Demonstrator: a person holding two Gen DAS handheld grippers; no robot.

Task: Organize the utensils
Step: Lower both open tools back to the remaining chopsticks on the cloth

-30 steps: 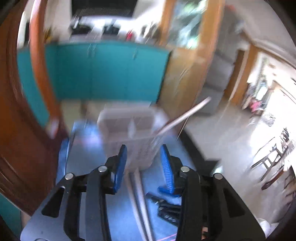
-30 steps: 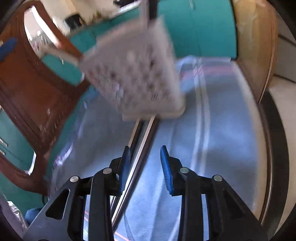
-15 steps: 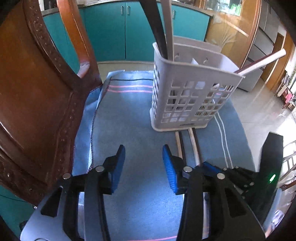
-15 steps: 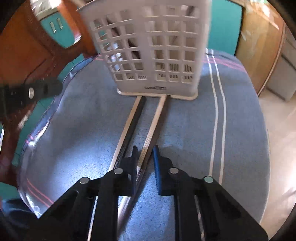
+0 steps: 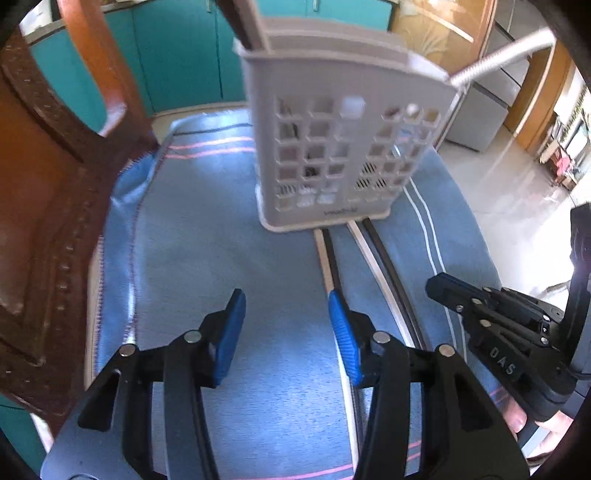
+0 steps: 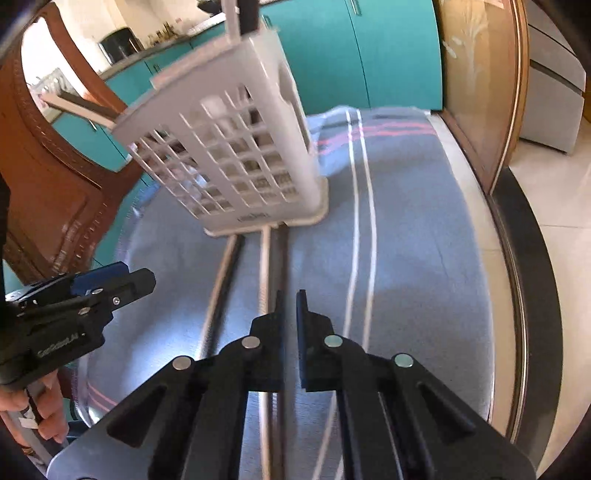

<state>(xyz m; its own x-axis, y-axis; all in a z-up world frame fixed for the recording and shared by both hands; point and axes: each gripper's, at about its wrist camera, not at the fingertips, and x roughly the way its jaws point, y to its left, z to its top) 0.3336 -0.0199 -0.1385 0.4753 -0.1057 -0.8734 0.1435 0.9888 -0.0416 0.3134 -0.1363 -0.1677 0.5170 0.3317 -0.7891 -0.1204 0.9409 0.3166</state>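
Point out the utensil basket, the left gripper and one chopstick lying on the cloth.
utensil basket [image 5: 343, 155]: left wrist view, its front lattice wall.
left gripper [image 5: 286, 306]: left wrist view, midway between fingertips.
chopstick [image 6: 264, 266]: right wrist view, its pale shaft.

Perforated matt plastic basket [image 5: 343, 147], woven blue cloth [image 5: 221, 240], glossy carved wood chair [image 5: 40, 184]

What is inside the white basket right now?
Long utensils stand in the white basket: a dark and a pale handle stick out one corner, and a ribbed metal handle leans out the other. Their lower ends are mostly hidden behind the lattice wall.
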